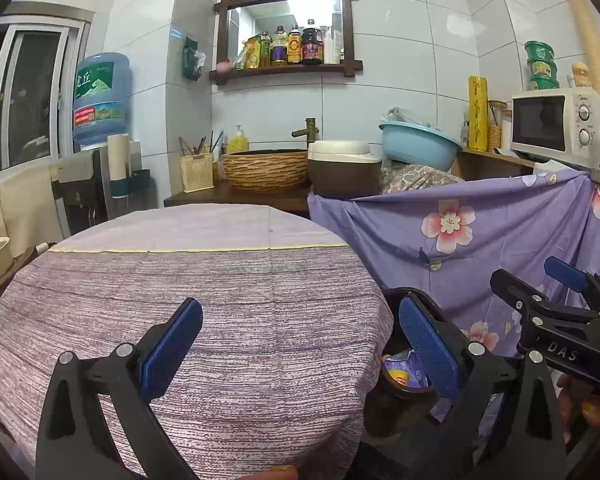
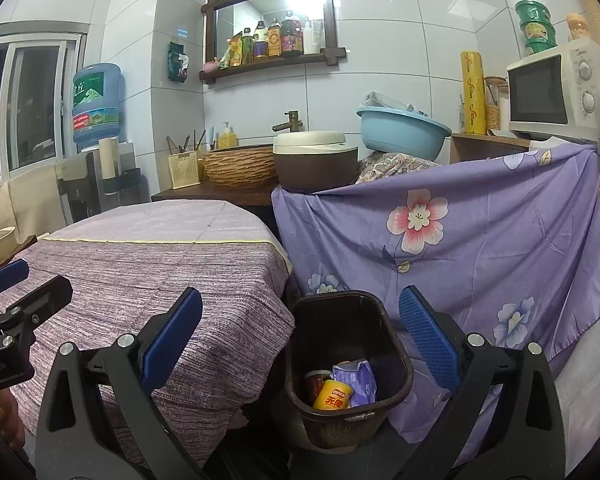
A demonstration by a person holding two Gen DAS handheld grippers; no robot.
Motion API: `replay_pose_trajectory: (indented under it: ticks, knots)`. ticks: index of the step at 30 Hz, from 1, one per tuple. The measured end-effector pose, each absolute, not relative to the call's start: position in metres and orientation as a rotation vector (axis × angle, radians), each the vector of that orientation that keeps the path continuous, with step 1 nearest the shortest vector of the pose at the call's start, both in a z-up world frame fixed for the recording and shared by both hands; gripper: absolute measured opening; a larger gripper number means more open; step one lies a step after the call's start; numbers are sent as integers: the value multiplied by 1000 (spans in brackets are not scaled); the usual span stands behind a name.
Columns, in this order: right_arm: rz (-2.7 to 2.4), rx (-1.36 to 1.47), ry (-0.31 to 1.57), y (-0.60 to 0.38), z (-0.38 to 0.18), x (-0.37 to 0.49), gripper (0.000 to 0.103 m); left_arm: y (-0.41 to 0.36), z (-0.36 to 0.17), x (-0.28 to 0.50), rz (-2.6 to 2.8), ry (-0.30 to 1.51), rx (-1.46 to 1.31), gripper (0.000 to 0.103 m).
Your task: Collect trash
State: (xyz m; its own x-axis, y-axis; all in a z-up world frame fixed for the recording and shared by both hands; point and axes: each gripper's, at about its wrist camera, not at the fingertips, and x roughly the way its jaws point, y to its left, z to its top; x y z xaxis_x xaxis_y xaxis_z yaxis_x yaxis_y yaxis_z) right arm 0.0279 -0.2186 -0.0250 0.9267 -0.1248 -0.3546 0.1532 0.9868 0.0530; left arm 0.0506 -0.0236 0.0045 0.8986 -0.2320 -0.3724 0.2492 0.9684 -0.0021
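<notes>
A dark brown trash bin (image 2: 350,412) stands on the floor between the table and the floral cloth. Inside it lie a yellow can (image 2: 333,395), a purple wrapper (image 2: 358,378) and a brown cup (image 2: 314,382). My right gripper (image 2: 300,344) is open and empty, hovering above and in front of the bin. My left gripper (image 1: 300,344) is open and empty over the table's near edge; the bin (image 1: 396,396) shows partly behind its right finger, with the purple wrapper (image 1: 402,368) inside. The right gripper (image 1: 556,300) also shows at the right of the left wrist view.
A table with a purple striped cloth (image 1: 204,288) fills the left. A purple floral cloth (image 2: 480,248) hangs at the right. Behind stand a counter with a woven basin (image 1: 266,170), a rice cooker (image 1: 342,168), a blue bowl (image 1: 418,142), a microwave (image 1: 556,124) and a water dispenser (image 1: 100,100).
</notes>
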Motion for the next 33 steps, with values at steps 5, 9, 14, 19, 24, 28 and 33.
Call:
replay_pose_trajectory:
  ticks: [5, 9, 14, 19, 24, 28, 33]
  knots:
    - [-143, 79, 360, -218, -25, 28, 97, -24, 4, 51, -249, 381, 44, 98]
    - [-141, 78, 363, -218, -26, 29, 97, -23, 0, 52, -249, 387, 45, 98]
    - [-139, 78, 365, -218, -26, 31, 97, -22, -3, 54, -248, 392, 42, 98]
    - [-136, 77, 369, -219, -28, 32, 97, -22, -3, 54, -247, 394, 41, 98]
    - [-136, 77, 369, -220, -28, 32, 97, -21, -4, 53, -246, 398, 42, 98]
    - [-136, 78, 372, -220, -28, 32, 97, -22, -4, 54, -246, 400, 42, 98]
    - [-136, 76, 374, -219, -30, 32, 97, -23, -6, 53, -247, 404, 45, 98]
